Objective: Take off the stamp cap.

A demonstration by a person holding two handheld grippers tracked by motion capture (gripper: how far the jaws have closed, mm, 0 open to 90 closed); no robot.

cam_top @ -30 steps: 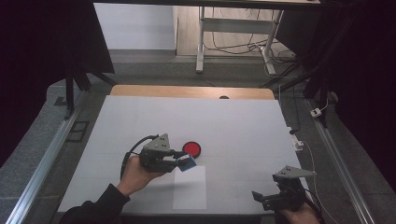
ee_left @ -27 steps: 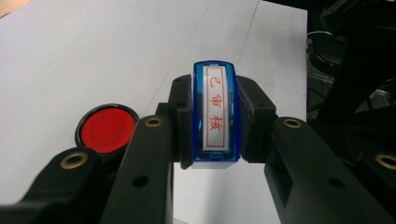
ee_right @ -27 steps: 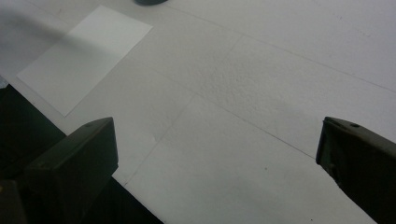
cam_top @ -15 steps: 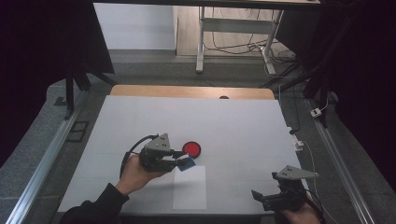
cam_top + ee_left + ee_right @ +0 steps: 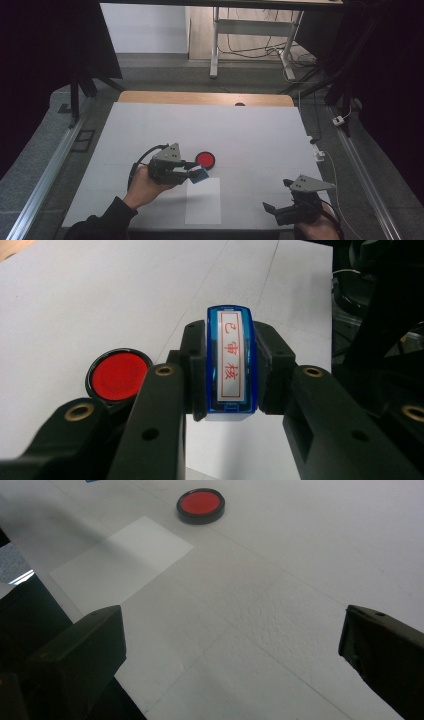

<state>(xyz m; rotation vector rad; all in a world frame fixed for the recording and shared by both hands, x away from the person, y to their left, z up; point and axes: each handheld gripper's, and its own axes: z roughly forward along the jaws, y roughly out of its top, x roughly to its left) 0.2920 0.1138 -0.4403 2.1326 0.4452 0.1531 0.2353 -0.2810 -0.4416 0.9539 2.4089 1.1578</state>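
My left gripper (image 5: 194, 173) is shut on a blue stamp (image 5: 231, 365) whose white label carries red characters. It holds the stamp (image 5: 199, 174) just above the table, between a round red ink pad (image 5: 205, 159) and the far edge of a white paper sheet (image 5: 203, 200). In the left gripper view the ink pad (image 5: 119, 375) lies just left of the jaws. My right gripper (image 5: 276, 195) rests near the table's front right corner, open, with nothing between its jaws (image 5: 230, 645). Ahead of it lie the paper (image 5: 122, 555) and the ink pad (image 5: 201, 504).
The white table top (image 5: 250, 135) has a wooden strip along its far edge. Metal rails run along both sides. A small white plug and cable (image 5: 318, 152) lie at the right edge. Table legs and cables stand on the floor beyond.
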